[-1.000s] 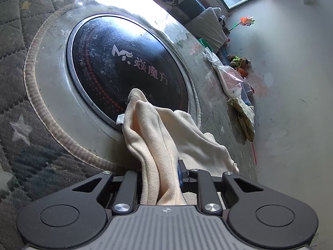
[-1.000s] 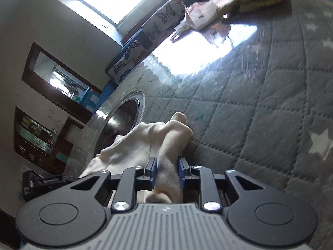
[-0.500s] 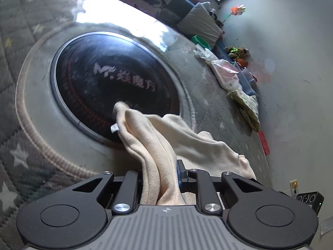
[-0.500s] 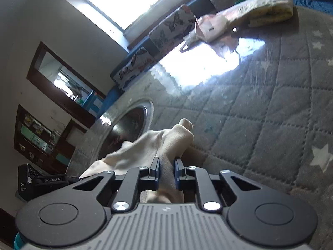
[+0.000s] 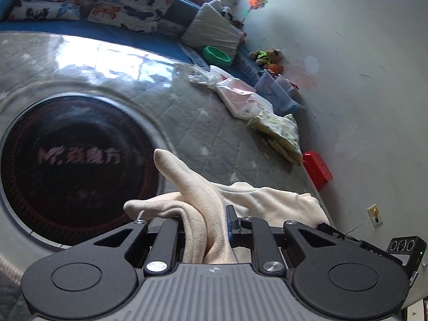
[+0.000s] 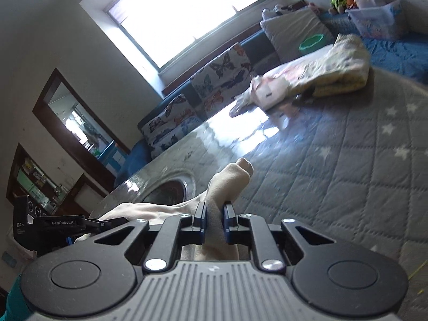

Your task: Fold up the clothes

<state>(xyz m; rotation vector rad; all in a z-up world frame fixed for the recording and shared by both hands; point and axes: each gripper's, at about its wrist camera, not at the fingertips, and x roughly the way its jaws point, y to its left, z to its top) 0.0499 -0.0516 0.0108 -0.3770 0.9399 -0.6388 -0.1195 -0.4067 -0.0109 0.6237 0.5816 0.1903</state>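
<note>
From the left wrist, the left gripper (image 5: 207, 222) is clamped on a bunched fold of the cream garment (image 5: 192, 187). One end of the cloth sticks up past the fingers, and the rest spreads to the right behind them. Below lies a grey quilted mat (image 5: 214, 131) with white stars, and set in it a large round black disc (image 5: 72, 157) with pale lettering. Farther off sit butterfly cushions (image 5: 128, 5), a green bowl (image 5: 216, 54), a folded yellowish blanket (image 5: 278, 133) and a red box (image 5: 318, 169) by the wall.

From the right wrist, the right gripper (image 6: 214, 222) pinches another part of the same cream garment (image 6: 227, 184), with the blue pads pressed against the cloth on both sides. A tuft rises above the fingers, and more fabric stretches left toward the other gripper's black body (image 6: 53, 230). The garment hangs over the grey quilted mat (image 6: 334, 174), close to the round black disc (image 6: 168, 190). Beyond are the bright window (image 6: 187, 13), the butterfly cushions (image 6: 214, 80) and the folded yellowish blanket (image 6: 334, 67).
</note>
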